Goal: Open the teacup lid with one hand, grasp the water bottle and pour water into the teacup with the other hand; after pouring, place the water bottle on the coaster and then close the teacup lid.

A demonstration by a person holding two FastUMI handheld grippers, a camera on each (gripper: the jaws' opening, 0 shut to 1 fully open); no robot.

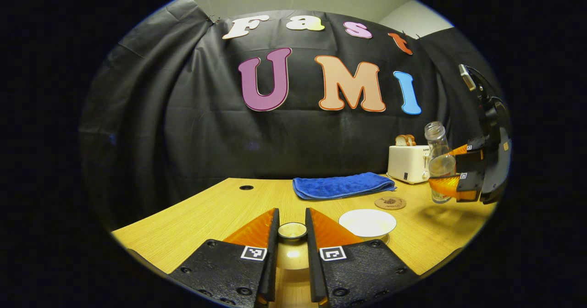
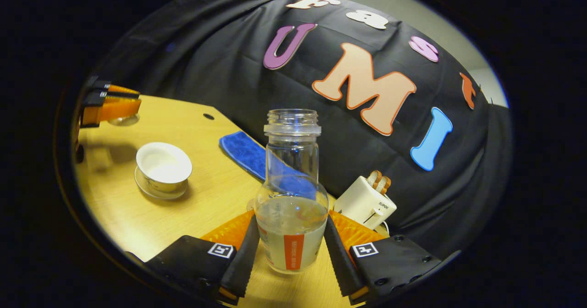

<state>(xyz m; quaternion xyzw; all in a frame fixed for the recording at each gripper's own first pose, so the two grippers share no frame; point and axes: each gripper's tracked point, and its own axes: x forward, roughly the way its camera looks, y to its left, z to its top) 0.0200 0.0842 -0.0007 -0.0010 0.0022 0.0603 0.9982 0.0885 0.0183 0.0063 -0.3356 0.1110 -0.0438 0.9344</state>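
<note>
Now clear, capless water bottle [image 2: 291, 207], partly full, orange-striped label, clamped between right hand-held gripper's [image 2: 290, 248] fingers.

Over at the back of the wooden table [image 1: 192, 221], a blue towel [image 1: 341, 185] lies folded flat, long side running along the cloth wall. Just off its three o'clock end stands a white toaster [image 1: 408, 163], and there are two slices of bread [image 1: 405, 140] poking up out of its slots. In the right gripper view the toaster [image 2: 365, 203] tilts with the picture, bread [image 2: 380, 181] at its twelve o'clock, the towel [image 2: 245, 152] stretching away at its ten o'clock. A small dark round hole [image 1: 246, 187] sits in the tabletop out at the towel's nine o'clock, well apart from it.
</note>
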